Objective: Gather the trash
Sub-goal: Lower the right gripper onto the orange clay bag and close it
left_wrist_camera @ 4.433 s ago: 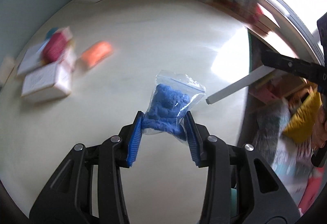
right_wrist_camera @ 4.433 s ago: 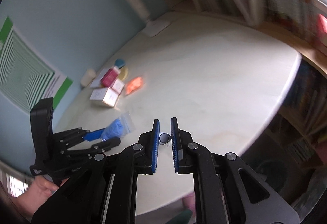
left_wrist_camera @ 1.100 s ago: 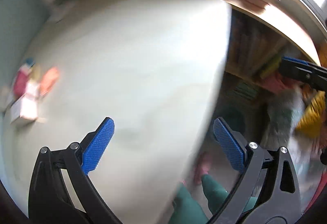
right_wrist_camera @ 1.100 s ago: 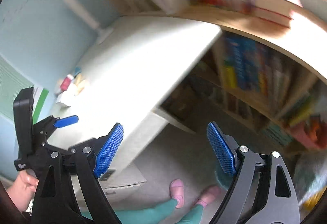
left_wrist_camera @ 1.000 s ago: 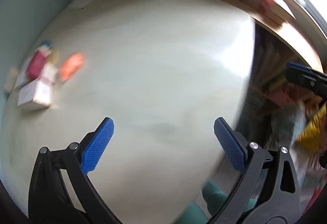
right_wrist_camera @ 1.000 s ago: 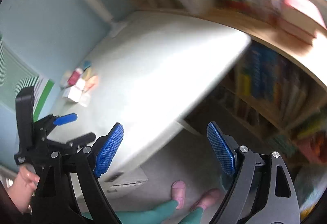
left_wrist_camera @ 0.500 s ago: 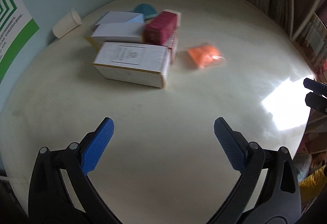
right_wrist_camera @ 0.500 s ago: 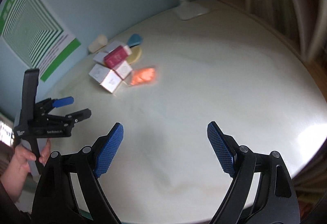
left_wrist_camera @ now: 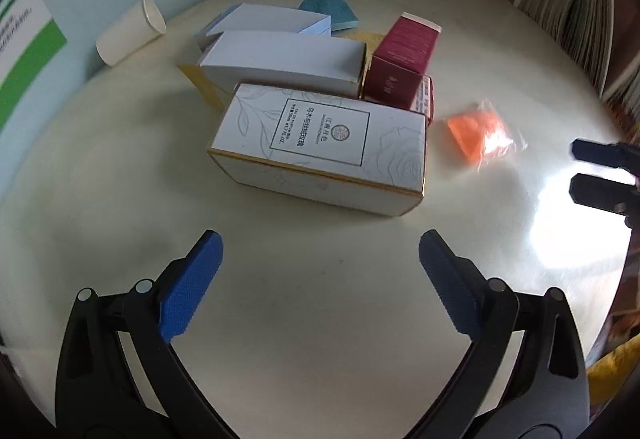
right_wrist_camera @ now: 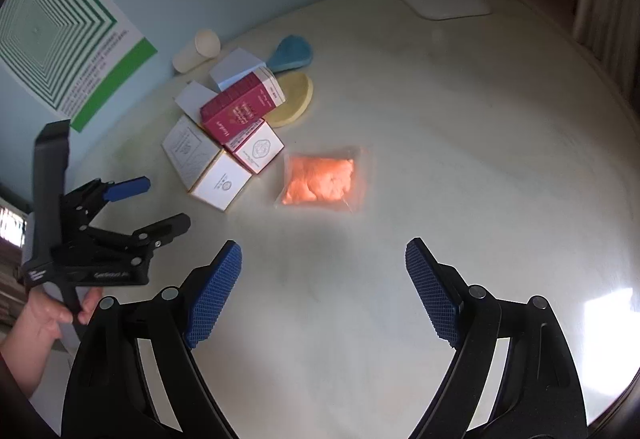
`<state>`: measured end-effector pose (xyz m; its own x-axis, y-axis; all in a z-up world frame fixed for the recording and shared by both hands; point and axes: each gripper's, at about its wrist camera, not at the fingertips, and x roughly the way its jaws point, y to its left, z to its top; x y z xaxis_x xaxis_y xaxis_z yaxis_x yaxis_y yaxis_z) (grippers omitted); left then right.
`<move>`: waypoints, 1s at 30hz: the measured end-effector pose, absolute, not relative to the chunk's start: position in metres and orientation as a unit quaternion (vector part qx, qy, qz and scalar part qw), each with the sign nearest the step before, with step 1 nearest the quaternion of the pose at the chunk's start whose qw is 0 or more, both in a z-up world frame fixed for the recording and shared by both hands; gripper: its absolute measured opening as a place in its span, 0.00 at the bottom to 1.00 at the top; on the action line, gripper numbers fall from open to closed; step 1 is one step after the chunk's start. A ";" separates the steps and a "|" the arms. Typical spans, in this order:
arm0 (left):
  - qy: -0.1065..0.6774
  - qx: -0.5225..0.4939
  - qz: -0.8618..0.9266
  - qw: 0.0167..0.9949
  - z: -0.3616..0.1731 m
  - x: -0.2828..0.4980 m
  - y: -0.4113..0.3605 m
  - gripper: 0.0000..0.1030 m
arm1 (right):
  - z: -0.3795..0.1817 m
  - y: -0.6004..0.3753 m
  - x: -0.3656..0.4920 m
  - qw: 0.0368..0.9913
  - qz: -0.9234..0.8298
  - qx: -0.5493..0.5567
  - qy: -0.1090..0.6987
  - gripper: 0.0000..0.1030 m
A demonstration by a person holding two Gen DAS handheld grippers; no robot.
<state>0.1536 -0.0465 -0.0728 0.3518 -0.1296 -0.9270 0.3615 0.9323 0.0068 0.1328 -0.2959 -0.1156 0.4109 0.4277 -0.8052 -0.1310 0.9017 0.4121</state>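
Note:
A clear bag of orange stuff (left_wrist_camera: 482, 137) (right_wrist_camera: 322, 181) lies flat on the round cream table (left_wrist_camera: 320, 319), right of a cluster of boxes. The nearest is a white box with gold edges (left_wrist_camera: 320, 149) (right_wrist_camera: 208, 169); behind it are a maroon box (left_wrist_camera: 402, 61) (right_wrist_camera: 238, 109) and pale blue-white boxes (left_wrist_camera: 280, 61). My left gripper (left_wrist_camera: 318, 279) is open and empty, just short of the white box. My right gripper (right_wrist_camera: 322, 291) is open and empty, short of the orange bag. Each gripper shows in the other's view.
A white paper cup (left_wrist_camera: 130, 31) lies on its side by the wall. A blue sponge (right_wrist_camera: 292, 51) and a yellow disc (right_wrist_camera: 294, 99) lie behind the boxes. A white lamp base (right_wrist_camera: 444, 1) stands at the back. Bookshelves (left_wrist_camera: 580, 7) are to the right.
Both grippers held items 4.4 s ago and are now open and empty. They swung away past the table edge, then back, and have closed in on the boxes and orange bag.

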 end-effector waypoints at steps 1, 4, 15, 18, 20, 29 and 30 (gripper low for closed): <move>0.551 0.095 -0.151 0.815 -0.073 0.154 -0.047 0.93 | -0.117 -0.294 0.139 0.827 0.169 0.143 0.518 0.81; 0.551 0.071 -0.154 0.817 -0.069 0.154 -0.052 0.93 | -0.117 -0.289 0.154 0.826 0.171 0.139 0.519 0.81; 0.556 0.051 -0.120 0.821 -0.074 0.175 -0.066 0.93 | -0.124 -0.269 0.189 0.811 0.198 0.092 0.542 0.81; 0.557 0.049 -0.110 0.822 -0.078 0.181 -0.059 0.93 | -0.127 -0.263 0.193 0.809 0.207 0.075 0.544 0.81; 0.558 0.046 -0.098 0.823 -0.080 0.184 -0.051 0.93 | -0.129 -0.258 0.196 0.808 0.214 0.067 0.544 0.81; 0.571 0.019 -0.044 0.820 -0.089 0.193 0.005 0.93 | -0.138 -0.235 0.205 0.804 0.237 0.021 0.544 0.81; 0.571 0.008 -0.044 0.820 -0.089 0.193 0.009 0.93 | -0.138 -0.232 0.205 0.804 0.240 0.014 0.543 0.81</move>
